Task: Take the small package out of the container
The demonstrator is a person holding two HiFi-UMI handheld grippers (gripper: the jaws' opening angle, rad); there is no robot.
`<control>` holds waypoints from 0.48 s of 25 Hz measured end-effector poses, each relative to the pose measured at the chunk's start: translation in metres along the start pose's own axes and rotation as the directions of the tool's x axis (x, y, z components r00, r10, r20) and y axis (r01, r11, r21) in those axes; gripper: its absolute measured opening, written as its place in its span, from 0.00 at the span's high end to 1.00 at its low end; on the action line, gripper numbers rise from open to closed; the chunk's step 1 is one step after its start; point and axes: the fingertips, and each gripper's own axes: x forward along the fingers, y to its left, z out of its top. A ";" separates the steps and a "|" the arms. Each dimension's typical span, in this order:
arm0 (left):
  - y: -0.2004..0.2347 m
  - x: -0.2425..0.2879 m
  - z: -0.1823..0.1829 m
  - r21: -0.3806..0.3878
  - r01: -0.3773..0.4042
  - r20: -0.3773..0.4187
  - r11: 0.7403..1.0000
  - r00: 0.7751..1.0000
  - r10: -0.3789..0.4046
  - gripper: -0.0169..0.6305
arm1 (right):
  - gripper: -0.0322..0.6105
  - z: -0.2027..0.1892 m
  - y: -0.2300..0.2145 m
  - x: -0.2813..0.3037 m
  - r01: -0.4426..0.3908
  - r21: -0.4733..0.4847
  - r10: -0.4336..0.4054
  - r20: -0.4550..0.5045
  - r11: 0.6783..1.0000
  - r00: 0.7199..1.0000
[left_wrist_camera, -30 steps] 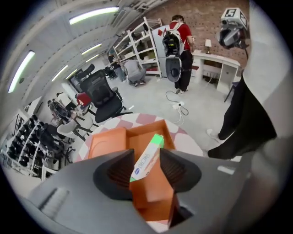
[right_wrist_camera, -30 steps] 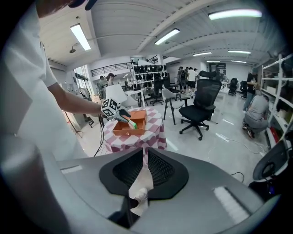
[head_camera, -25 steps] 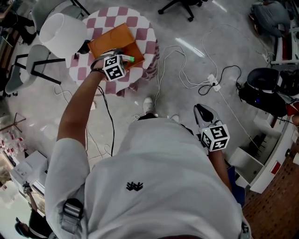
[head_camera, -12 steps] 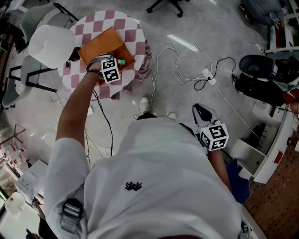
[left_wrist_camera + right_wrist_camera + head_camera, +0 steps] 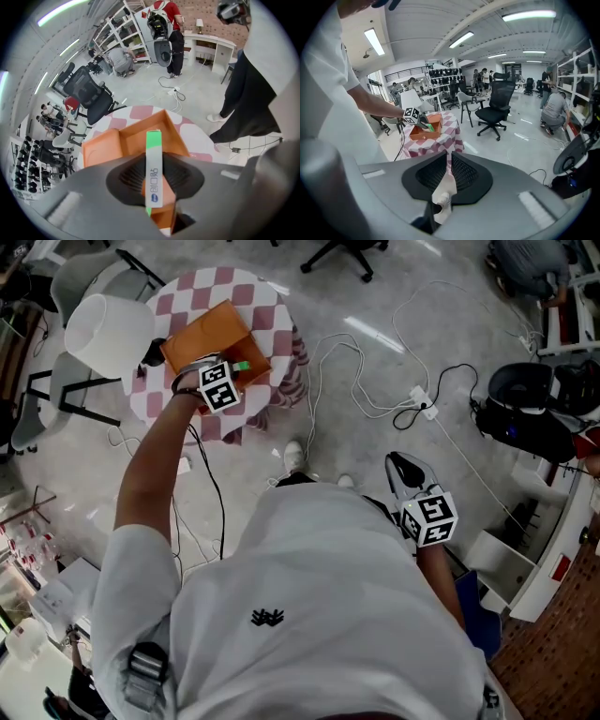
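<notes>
An open orange box (image 5: pixel 202 334) lies on the round checkered table (image 5: pixel 272 306). My left gripper (image 5: pixel 234 371) reaches over the box's near edge. In the left gripper view the small package (image 5: pixel 153 173), a thin white strip with a green end, stands on edge between the jaws of my left gripper (image 5: pixel 153 185). The jaws are closing and both pads touch its flat sides. Behind it is the orange box (image 5: pixel 108 143). Its green end (image 5: pixel 243 366) pokes out past the marker cube. My right gripper (image 5: pixel 405 465) hangs by my hip, shut with nothing in it.
A white lampshade (image 5: pixel 108 329) stands at the table's left edge with chair frames beside it. Cables and a power strip (image 5: pixel 422 404) lie on the grey floor. A black office chair (image 5: pixel 499 105) stands beyond the table, with shelves and several people further off.
My left gripper has stayed over the orange box with the green-tipped package between its jaws, shifting only slightly with the view. The right gripper has not moved.
</notes>
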 end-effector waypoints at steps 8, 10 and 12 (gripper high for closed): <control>-0.004 -0.053 0.022 -0.224 -0.051 0.045 0.973 0.997 0.063 0.74 | 0.91 0.004 -0.015 -0.014 -0.069 -0.059 0.072 0.033 0.996 0.997; -0.005 -0.067 0.026 -0.275 -0.068 0.053 0.959 0.995 0.086 0.74 | 0.92 0.006 -0.017 -0.014 -0.090 -0.080 0.094 0.044 0.993 0.995; -0.010 -0.083 0.032 -0.329 -0.079 0.061 0.941 0.993 0.104 0.74 | 0.92 0.006 -0.019 -0.017 -0.111 -0.094 0.117 0.057 0.989 0.992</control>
